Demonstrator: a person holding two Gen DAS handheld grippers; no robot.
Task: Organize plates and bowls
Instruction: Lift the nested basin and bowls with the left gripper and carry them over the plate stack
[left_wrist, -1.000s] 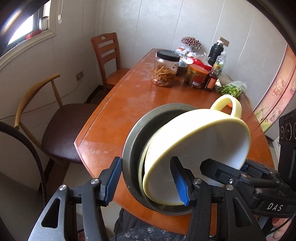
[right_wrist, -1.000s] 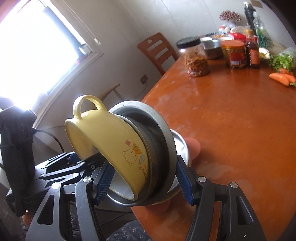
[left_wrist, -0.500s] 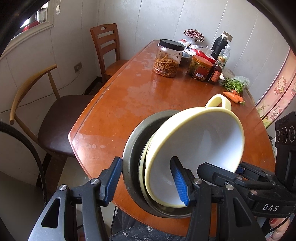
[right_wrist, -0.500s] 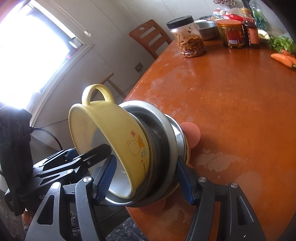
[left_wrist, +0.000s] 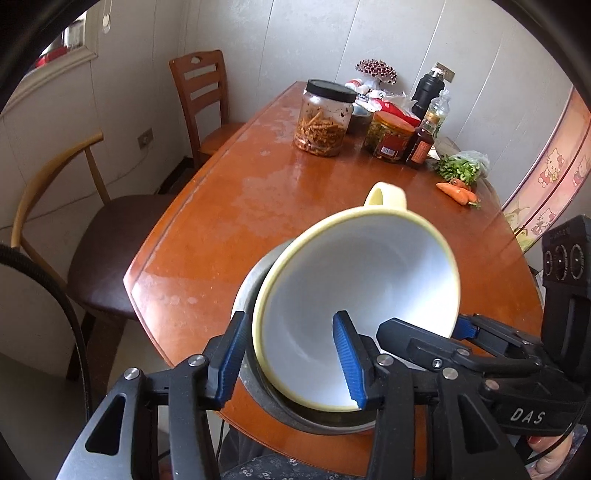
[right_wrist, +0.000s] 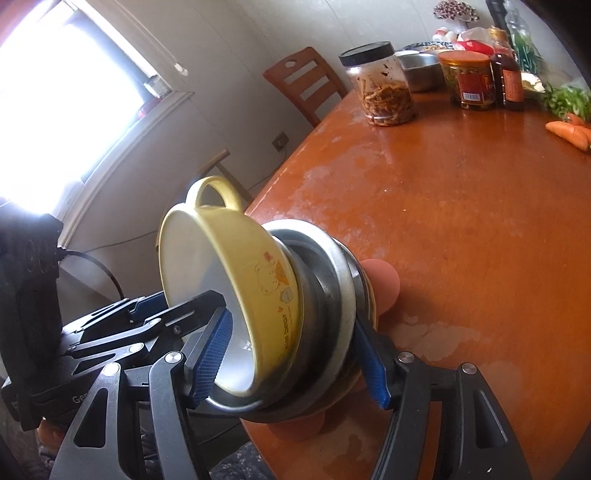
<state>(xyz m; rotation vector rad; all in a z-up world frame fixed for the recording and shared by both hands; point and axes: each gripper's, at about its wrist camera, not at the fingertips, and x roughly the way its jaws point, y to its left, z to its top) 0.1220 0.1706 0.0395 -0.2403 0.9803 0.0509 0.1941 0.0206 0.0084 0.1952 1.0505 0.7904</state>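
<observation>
A yellow bowl (left_wrist: 354, 295) with a white inside and a loop handle sits nested in a stack of steel bowls (right_wrist: 332, 295), tilted on edge over the near end of the table (right_wrist: 461, 221). Something pink (right_wrist: 384, 280) shows behind the stack. My right gripper (right_wrist: 291, 354) is shut on the whole stack, one pad inside the yellow bowl and one behind the steel; it also shows at the right of the left wrist view (left_wrist: 424, 328). My left gripper (left_wrist: 291, 358) straddles the near rims. Its jaws are closing, with the inner pad still off the wall.
At the table's far end stand a black-lidded jar (left_wrist: 325, 118), a red-labelled jar (left_wrist: 388, 138), bottles (left_wrist: 428, 92), greens (left_wrist: 458, 170) and carrots (left_wrist: 458, 192). Two chairs (left_wrist: 110, 229) stand along the table's left side. The near table edge lies just under the stack.
The stack has sunk a little toward the table's near end and tipped more upright. My left gripper's jaws have narrowed around the rims. The right gripper keeps its hold.
</observation>
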